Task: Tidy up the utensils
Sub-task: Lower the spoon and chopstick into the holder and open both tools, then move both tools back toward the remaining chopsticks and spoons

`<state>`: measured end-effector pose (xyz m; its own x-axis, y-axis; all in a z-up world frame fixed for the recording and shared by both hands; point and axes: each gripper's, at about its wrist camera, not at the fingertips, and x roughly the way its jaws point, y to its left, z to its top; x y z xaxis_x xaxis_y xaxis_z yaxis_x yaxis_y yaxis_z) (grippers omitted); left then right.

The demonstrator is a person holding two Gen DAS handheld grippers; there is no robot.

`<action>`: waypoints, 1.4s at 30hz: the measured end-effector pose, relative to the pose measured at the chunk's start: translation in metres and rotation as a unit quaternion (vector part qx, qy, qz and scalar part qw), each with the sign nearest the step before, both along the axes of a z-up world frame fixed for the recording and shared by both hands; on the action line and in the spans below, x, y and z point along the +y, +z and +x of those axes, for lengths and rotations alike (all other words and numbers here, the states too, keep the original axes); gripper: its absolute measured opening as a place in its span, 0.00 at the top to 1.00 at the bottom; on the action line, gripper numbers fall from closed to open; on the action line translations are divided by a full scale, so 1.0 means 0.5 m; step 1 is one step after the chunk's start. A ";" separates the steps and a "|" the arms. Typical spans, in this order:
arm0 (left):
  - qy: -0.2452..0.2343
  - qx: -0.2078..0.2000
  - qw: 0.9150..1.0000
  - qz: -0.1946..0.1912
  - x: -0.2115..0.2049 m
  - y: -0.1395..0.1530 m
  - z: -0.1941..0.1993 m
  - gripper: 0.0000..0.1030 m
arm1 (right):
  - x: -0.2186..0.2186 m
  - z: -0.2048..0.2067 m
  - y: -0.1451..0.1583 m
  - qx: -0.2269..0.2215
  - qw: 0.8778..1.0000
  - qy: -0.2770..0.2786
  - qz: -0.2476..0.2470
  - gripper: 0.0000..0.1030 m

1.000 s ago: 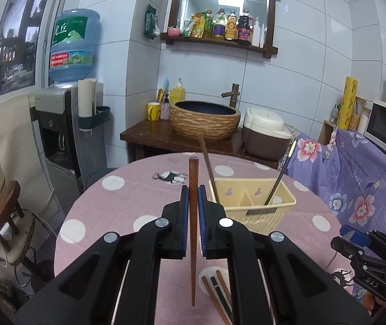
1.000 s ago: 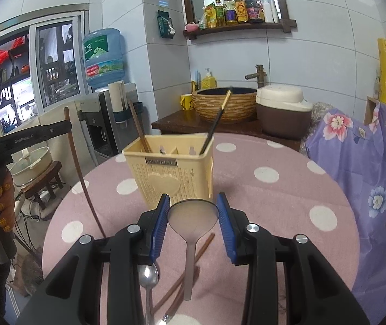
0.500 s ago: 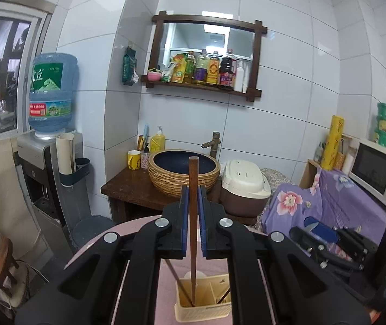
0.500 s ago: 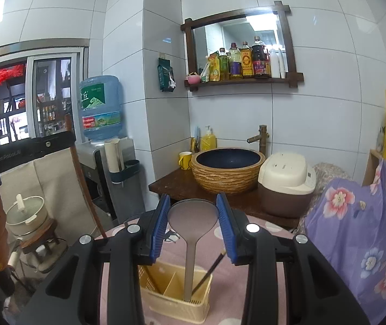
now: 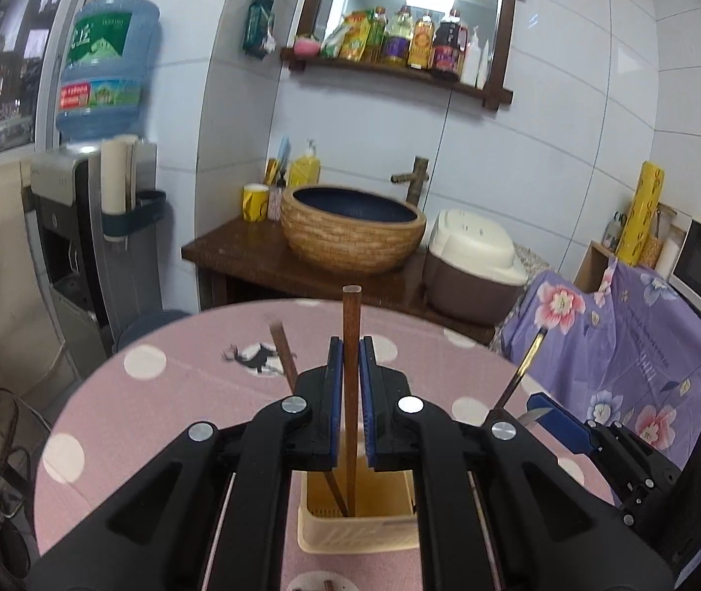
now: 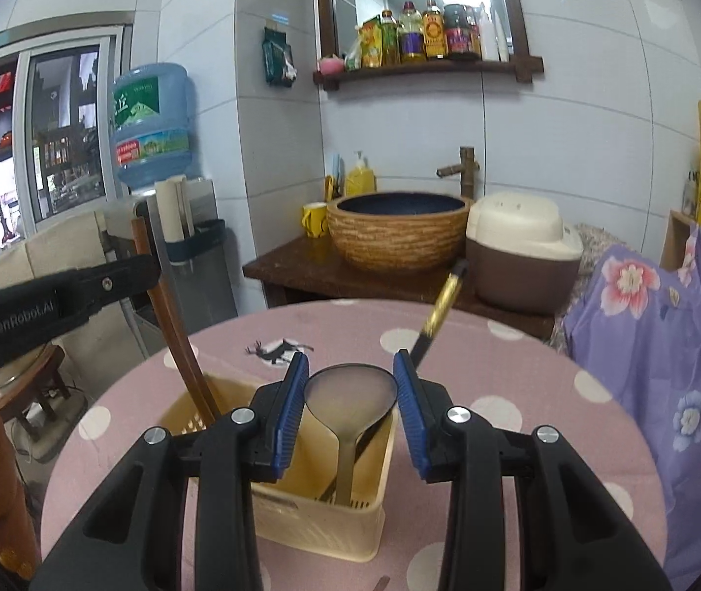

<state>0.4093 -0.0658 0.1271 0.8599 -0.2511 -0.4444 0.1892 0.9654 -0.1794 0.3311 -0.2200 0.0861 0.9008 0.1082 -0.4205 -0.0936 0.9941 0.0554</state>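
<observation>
Your left tool (image 5: 349, 369) pinched a dark brown wooden chopstick (image 5: 351, 325) upright, its lower end inside the pale yellow plastic utensil basket (image 6: 321, 524) on the pink polka-dot table (image 6: 498, 369). Your right tool (image 6: 351, 384) gripped a metal spoon (image 6: 350, 391) by its bowl, handle down in the same basket.

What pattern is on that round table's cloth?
The tablecloth is dusty pink with big white polka dots, plus a small black deer-like figure. The right wrist view shows it best.

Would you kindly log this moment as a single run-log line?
left gripper: shut on brown chopstick, tip in caddy | right gripper: shut on spoon, handle in caddy | release: not yet
</observation>
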 end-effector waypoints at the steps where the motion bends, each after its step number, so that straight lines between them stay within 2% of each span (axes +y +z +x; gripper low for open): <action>1: 0.000 0.006 1.000 -0.001 0.000 -0.013 0.002 0.93 | 0.001 0.000 -0.009 0.003 1.000 0.001 -0.002 0.65; 3: 0.003 0.013 1.000 0.003 0.001 -0.036 0.006 0.93 | 0.005 -0.002 -0.019 0.007 1.000 0.002 -0.004 0.65; 5: 0.007 0.002 1.000 0.008 0.004 -0.047 0.000 0.93 | 0.006 -0.002 -0.025 0.010 1.000 0.003 -0.004 0.65; 10: 0.004 0.005 1.000 0.012 0.008 -0.045 -0.008 0.93 | 0.009 -0.006 -0.033 0.002 1.000 0.006 -0.007 0.64; 12: 0.007 0.000 1.000 0.009 0.011 -0.042 -0.015 0.93 | 0.008 -0.008 -0.033 0.002 1.000 0.007 -0.004 0.60; 14: 0.006 0.001 1.000 0.005 0.016 -0.040 -0.025 0.91 | 0.007 -0.014 -0.032 -0.002 1.000 0.010 -0.004 0.49; 15: 0.005 0.001 1.000 0.005 0.017 -0.040 -0.031 0.87 | 0.007 -0.020 -0.031 -0.008 1.000 0.009 -0.006 0.45; 17: 0.005 -0.003 1.000 0.004 0.023 -0.042 -0.050 0.71 | 0.009 -0.035 -0.027 -0.023 1.000 0.006 -0.017 0.39; 18: 0.004 -0.007 1.000 0.001 0.028 -0.043 -0.061 0.57 | 0.009 -0.040 -0.026 -0.026 0.999 0.005 -0.022 0.39; 19: 0.005 -0.010 1.000 -0.003 0.033 -0.045 -0.072 0.48 | 0.010 -0.051 -0.024 -0.030 0.999 0.006 -0.026 0.39; 22: 0.005 -0.007 1.000 -0.011 0.060 -0.057 -0.110 0.43 | 0.014 -0.083 -0.028 -0.029 0.999 0.026 -0.031 0.39; 25: 0.008 0.010 1.000 -0.009 0.091 -0.086 -0.147 0.32 | 0.032 -0.122 -0.055 0.001 0.997 0.068 -0.041 0.39; 31: 0.028 0.084 0.996 0.009 0.152 -0.205 -0.206 0.31 | 0.079 -0.177 -0.156 0.103 0.984 0.138 -0.053 0.39; 34: 0.039 0.119 0.992 0.005 0.176 -0.260 -0.221 0.31 | 0.103 -0.192 -0.199 0.140 0.975 0.161 -0.068 0.41; 36: 0.040 0.134 0.990 -0.005 0.189 -0.283 -0.230 0.31 | 0.115 -0.195 -0.226 0.166 0.968 0.169 -0.079 0.44; 39: 0.042 0.141 0.989 -0.004 0.201 -0.299 -0.240 0.31 | 0.114 -0.199 -0.253 0.193 0.963 0.178 -0.069 0.45; 42: 0.042 0.143 0.989 -0.007 0.204 -0.301 -0.242 0.31 | 0.105 -0.205 -0.263 0.202 0.963 0.165 -0.068 0.47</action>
<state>0.2882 0.0361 -0.0232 0.7178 -0.1911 -0.6695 0.0471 0.9727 -0.2272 0.2287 -0.1676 -0.0457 0.5859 0.2800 -0.7605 -0.4040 0.9144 0.0254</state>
